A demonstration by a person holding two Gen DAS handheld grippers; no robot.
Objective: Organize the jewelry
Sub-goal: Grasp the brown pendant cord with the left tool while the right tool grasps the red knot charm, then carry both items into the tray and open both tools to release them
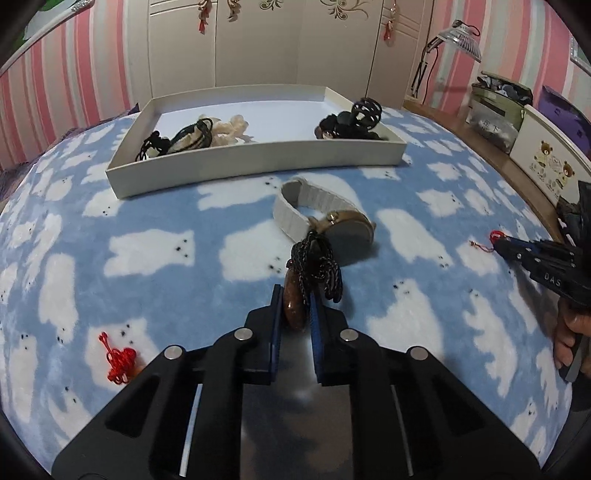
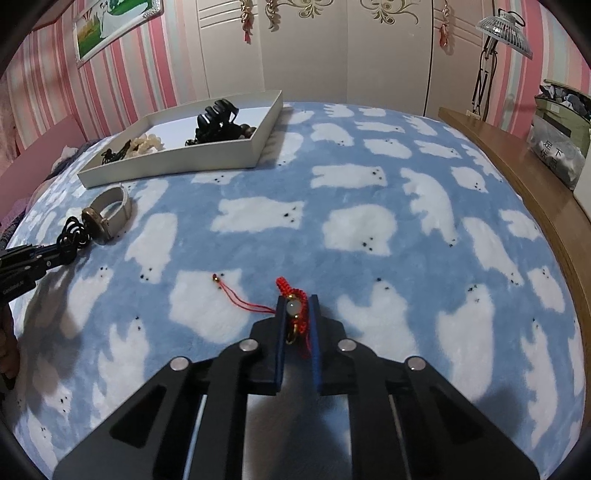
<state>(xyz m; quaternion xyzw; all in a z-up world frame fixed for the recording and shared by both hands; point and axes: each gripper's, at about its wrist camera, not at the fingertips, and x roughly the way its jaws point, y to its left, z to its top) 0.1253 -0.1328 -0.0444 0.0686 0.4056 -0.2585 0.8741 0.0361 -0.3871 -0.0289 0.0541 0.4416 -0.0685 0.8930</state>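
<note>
My left gripper (image 1: 294, 295) is shut on a brown stone pendant (image 1: 293, 304) with a black cord (image 1: 317, 267), just above the blanket. A watch with a white strap (image 1: 325, 219) lies right behind it. My right gripper (image 2: 297, 301) is shut on a red knotted bracelet with a pale bead (image 2: 294, 306); its red tail (image 2: 236, 293) trails left on the blanket. The right gripper also shows in the left wrist view (image 1: 496, 242). A white tray (image 1: 258, 157) holds a black hair claw (image 1: 364, 112), a cream piece (image 1: 229, 129) and black cords (image 1: 173, 140).
A second red knotted charm (image 1: 118, 362) lies on the blanket at my left. The bed has a blue blanket with white bears (image 2: 369, 229). A wooden board (image 2: 517, 177) runs along the right side. A wardrobe and a lamp (image 2: 504, 26) stand behind.
</note>
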